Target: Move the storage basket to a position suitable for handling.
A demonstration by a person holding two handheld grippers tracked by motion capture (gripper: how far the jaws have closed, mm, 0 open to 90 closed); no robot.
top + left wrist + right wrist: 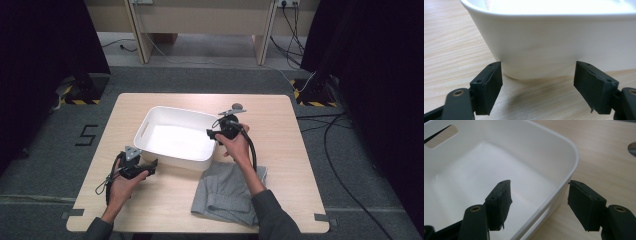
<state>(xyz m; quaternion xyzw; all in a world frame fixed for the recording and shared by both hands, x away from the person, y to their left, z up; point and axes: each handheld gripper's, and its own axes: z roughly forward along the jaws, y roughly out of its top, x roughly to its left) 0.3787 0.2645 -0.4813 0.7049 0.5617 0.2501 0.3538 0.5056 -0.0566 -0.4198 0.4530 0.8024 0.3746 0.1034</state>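
On the wooden table (165, 200), near its middle: one white plastic bin (175, 137), rectangular, open-topped, with rounded corners, nothing visible inside, standing upright and flat.

Handling, judged: light, rigid thin-walled plastic; glossy, so likely slippery under the pads. It looks sturdy enough, though one wall may flex if pinched alone. Best holds appear to be the rolled rim and the slot handles cut in the end walls, one slot showing at the bin's far end in the right gripper view.

Grippers, two:
- left gripper (150, 165), at the bin's near left corner; jaws spread wide, standing to either side of that rounded corner (536, 60) low by the table, pads not seen pressing on it.
- right gripper (214, 134), at the bin's right end; jaws apart, straddling the rim (571, 167), one jaw inside the bin, one outside, with a gap showing on both sides, so no clamp yet.

Other items:
- one grey cloth (227, 192), folded, lying just beside the bin's near right corner.
- one small grey round object (238, 106) beyond the bin's right end; too small to identify.
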